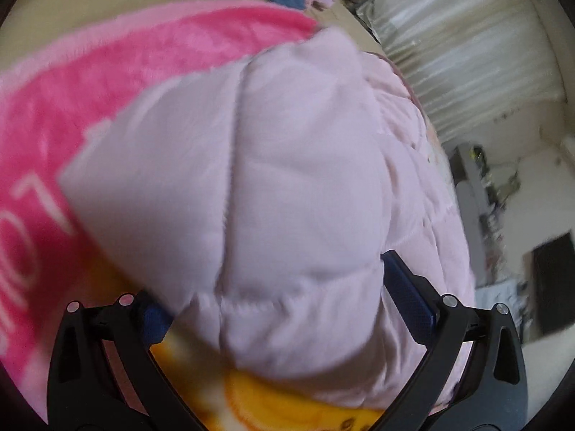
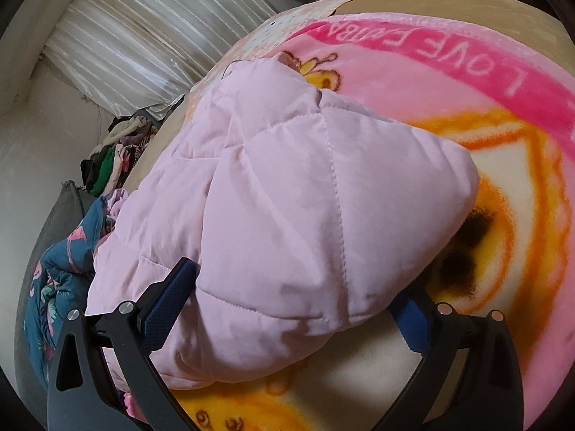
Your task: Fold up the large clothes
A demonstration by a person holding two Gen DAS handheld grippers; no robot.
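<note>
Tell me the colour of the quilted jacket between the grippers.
Pale pink, with stitched quilting lines; the quilted jacket shows sharpest in the right wrist view.

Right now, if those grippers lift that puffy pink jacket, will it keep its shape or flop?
Probably flop: the jacket is soft and quilted, already bulging and creased between the left gripper and right gripper. It looks light for its bulk, being padded. Its smooth fabric may slip on the fleecy blanket.

White letters reading "LOVE" run upside down along the deep pink band near the far edge of the fleece blanket (image 2: 449,61), followed by a further word too blurred to read
</note>
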